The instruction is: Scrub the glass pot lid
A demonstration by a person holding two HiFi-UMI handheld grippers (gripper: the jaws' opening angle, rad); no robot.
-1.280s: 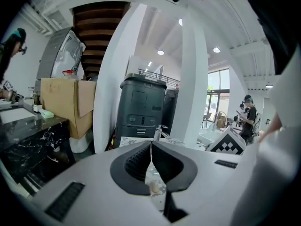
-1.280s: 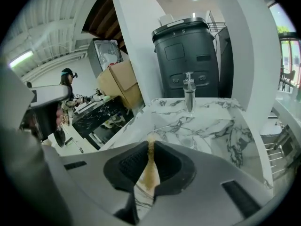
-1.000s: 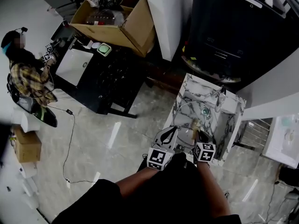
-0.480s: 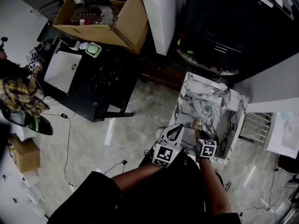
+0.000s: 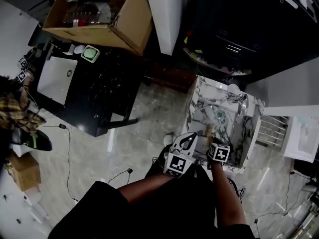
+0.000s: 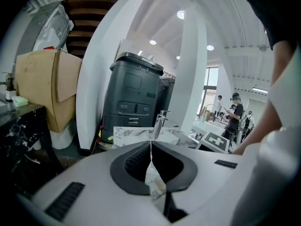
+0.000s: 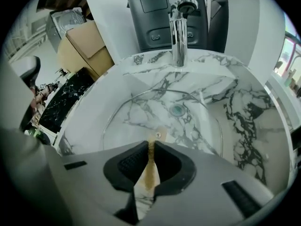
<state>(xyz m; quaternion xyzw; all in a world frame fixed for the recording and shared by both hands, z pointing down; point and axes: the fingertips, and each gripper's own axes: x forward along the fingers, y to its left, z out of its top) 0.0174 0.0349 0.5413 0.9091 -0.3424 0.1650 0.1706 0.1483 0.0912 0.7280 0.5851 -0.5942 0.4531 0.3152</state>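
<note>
The glass pot lid [image 7: 136, 121] stands inside the marble sink [image 7: 244, 121]; its steel rim arcs across the basin and the drain [image 7: 177, 109] shows through the glass. My right gripper [image 7: 150, 147] is shut on the lid's tan knob [image 7: 149, 173], just below the centre screw. In the head view the right gripper [image 5: 212, 138] sits at the sink's near edge, with the knob [image 5: 209, 130] in front of it. My left gripper [image 5: 186, 141] hangs beside it to the left, outside the sink [image 5: 195, 108]. Its jaws meet with nothing between them in the left gripper view [image 6: 151, 149].
A chrome faucet [image 7: 178, 27] stands at the sink's back, a dark grey bin [image 7: 164, 13] behind it. To the left are a black marble table [image 5: 104, 83] and an open cardboard box [image 5: 99, 14]. Another person [image 5: 17, 108] stands at far left. Cables lie on the floor.
The head view has swung, so the room slides up and left. Both grippers stay at the sink's near edge, and the right one keeps hold of the lid's knob.
</note>
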